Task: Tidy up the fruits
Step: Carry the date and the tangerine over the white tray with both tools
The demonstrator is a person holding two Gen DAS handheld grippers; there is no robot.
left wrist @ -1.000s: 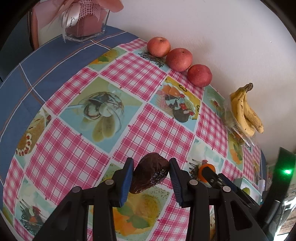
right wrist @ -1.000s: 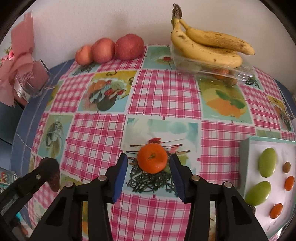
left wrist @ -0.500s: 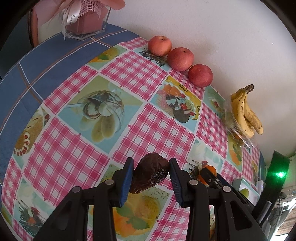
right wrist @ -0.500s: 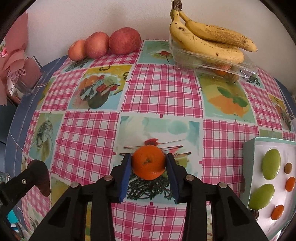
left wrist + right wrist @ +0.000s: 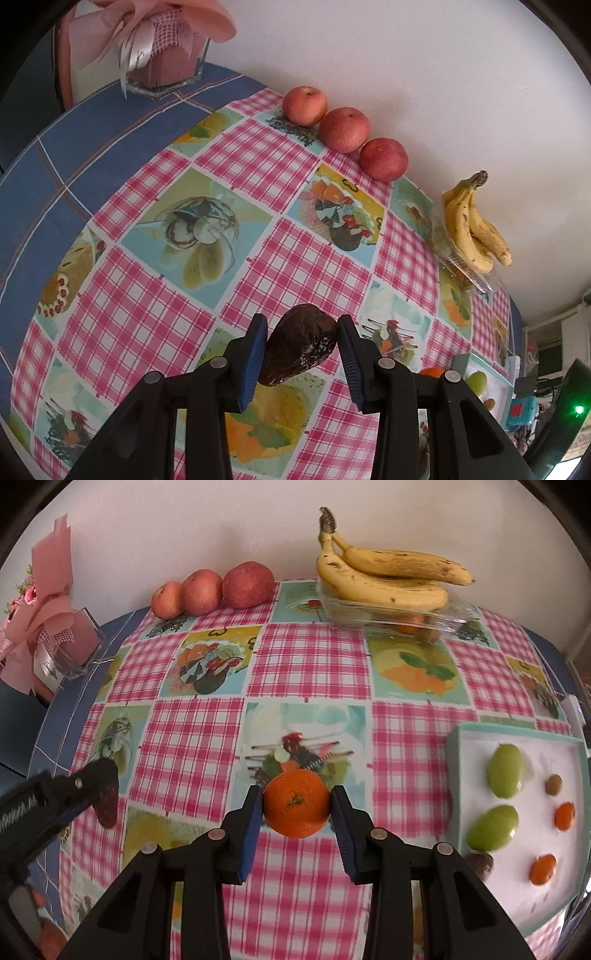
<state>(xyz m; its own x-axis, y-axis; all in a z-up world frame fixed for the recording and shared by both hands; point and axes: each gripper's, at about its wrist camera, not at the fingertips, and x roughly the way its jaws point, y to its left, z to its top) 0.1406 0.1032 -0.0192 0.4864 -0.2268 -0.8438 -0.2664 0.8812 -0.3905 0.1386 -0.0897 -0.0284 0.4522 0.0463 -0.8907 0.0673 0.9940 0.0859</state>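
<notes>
While the left gripper (image 5: 301, 345) pinches a dark wrinkled fruit (image 5: 301, 345), the right gripper (image 5: 297, 808) clamps a mandarin (image 5: 296, 808) left of the white tray (image 5: 452, 775).

A plain white wall (image 5: 221, 524) rises ahead of both grippers, right behind the table (image 5: 74, 147), whose pink-checked cloth (image 5: 310, 664) lies below in even daylight.

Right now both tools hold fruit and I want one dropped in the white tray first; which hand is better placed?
Right. The right tool grips the orange with the tray just beside it; the left tool, holding the dark fruit, sits farther away.
</notes>
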